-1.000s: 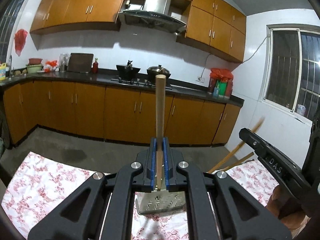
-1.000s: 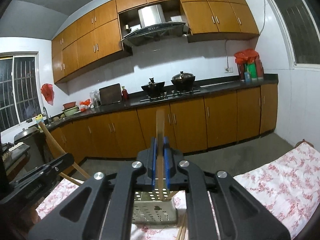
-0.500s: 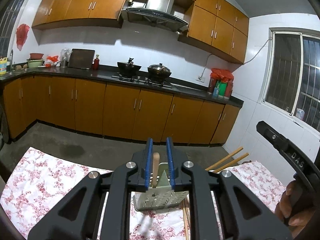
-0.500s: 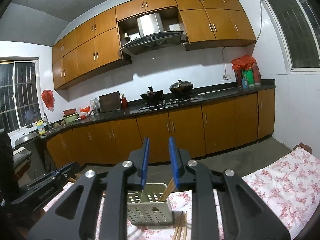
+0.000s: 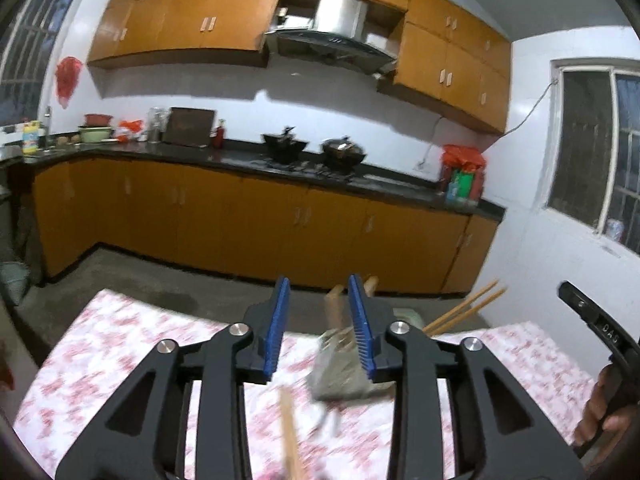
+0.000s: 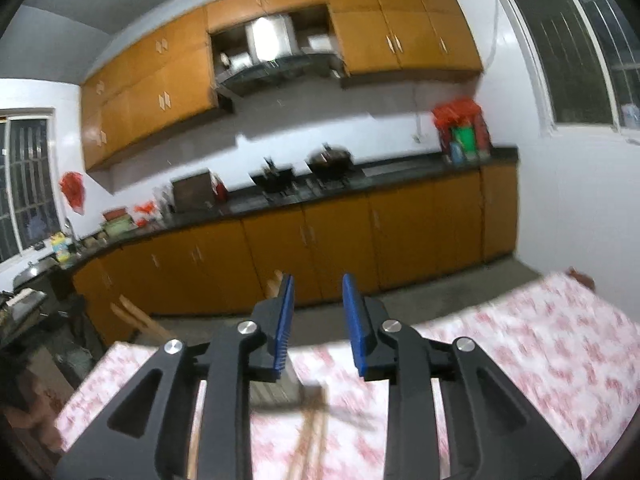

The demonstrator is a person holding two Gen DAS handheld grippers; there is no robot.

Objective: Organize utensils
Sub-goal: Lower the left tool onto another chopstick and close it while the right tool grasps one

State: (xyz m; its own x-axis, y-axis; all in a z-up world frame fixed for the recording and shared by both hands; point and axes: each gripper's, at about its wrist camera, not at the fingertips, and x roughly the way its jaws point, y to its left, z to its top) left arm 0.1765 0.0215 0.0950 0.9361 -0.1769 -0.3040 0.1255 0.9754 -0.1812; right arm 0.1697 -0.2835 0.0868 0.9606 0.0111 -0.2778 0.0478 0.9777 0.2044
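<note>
A pale perforated utensil basket (image 5: 338, 372) stands on the floral tablecloth (image 5: 100, 360). Wooden handles (image 5: 334, 306) and chopsticks (image 5: 464, 308) stick out of it. My left gripper (image 5: 319, 322) is opening; the basket shows between its blue pads (image 5: 278, 324) but beyond them, untouched. My right gripper (image 6: 319, 320) is opening too, with nothing between its pads. In the blurred right wrist view the basket (image 6: 280, 388) sits behind the left finger and wooden handles (image 6: 134, 316) lean out to the left. Loose chopsticks (image 5: 290, 432) lie on the cloth (image 6: 540, 340) in front.
The other gripper's black body (image 5: 600, 332) and the hand (image 5: 604, 420) holding it are at the right edge of the left wrist view. Beyond the table's far edge lie bare floor, orange cabinets (image 5: 240, 220) and a dark counter with pots (image 5: 344, 152).
Both grippers were shut on upright wooden handles over the basket; they have let go and opened. The handles now rest in the basket, and both hands have drifted apart sideways.
</note>
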